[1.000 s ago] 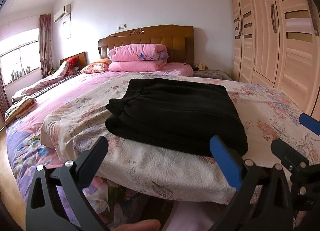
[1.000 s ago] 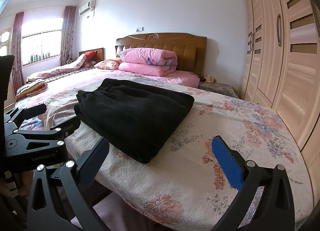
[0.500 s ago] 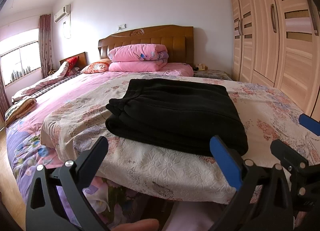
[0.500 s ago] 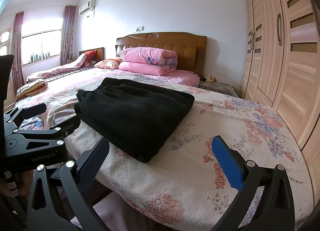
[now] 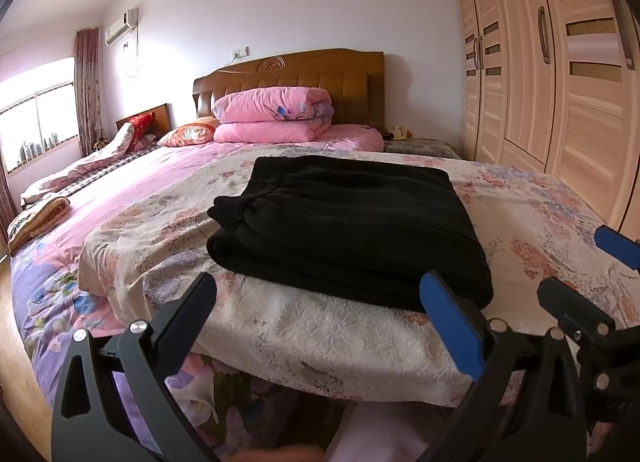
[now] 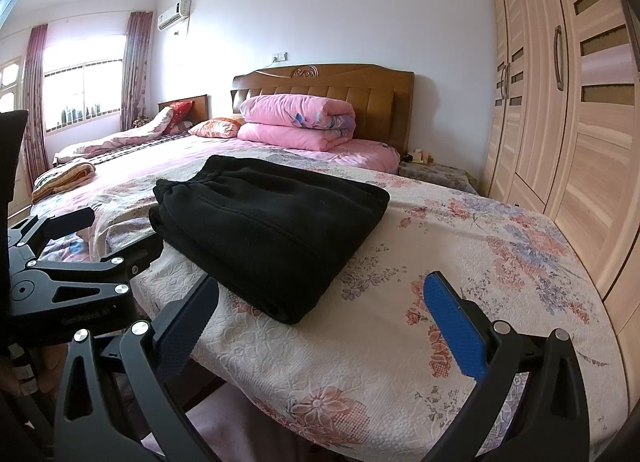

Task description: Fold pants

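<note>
We're in a home bedroom: a big bed (image 5: 168,222) under floral covers, its carved wooden headboard (image 5: 296,70) at the far wall, pink folded quilts (image 5: 276,118) stacked there, tall wardrobes (image 6: 560,102) on the right, a curtained window (image 6: 80,90) far left, an air conditioner (image 6: 174,14) up high.

Bed (image 5: 280,326): floral cream spread over pink sheet
Quilts (image 5: 276,118): two pink, stacked against headboard (image 5: 296,70)
Wardrobe (image 5: 560,74): pale wood — right wall
Window (image 6: 80,98): far left — curtained
</note>
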Available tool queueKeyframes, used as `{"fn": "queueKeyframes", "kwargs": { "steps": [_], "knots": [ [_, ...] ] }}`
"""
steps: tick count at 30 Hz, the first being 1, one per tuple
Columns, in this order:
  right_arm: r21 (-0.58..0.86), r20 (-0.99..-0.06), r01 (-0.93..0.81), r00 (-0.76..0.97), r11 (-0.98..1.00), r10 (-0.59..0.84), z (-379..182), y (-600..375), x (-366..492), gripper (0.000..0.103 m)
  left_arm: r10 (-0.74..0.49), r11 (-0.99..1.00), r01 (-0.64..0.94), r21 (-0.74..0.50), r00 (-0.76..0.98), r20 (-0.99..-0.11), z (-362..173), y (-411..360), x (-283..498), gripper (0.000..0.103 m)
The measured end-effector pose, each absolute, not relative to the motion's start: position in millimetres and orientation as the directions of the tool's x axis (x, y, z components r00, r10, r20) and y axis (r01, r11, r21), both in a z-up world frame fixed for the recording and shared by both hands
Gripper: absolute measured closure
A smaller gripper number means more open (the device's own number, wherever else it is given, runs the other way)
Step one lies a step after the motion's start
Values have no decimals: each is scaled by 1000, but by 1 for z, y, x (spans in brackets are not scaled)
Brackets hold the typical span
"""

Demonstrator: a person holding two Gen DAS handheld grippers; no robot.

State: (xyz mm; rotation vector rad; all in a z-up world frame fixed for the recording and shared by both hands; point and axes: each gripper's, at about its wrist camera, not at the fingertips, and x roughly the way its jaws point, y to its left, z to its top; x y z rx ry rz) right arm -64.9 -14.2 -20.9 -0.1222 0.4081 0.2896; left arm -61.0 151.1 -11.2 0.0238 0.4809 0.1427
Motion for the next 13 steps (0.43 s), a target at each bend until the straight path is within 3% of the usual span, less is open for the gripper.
{"fn": "queueKeyframes", "kwargs": {
  "steps": [13],
  "knots": [
    [-56,-413,-305,874,951,256,-23,-15,-66,4,160,986,-159,41,870,-467,-13,158,-60,1]
  ]
}}
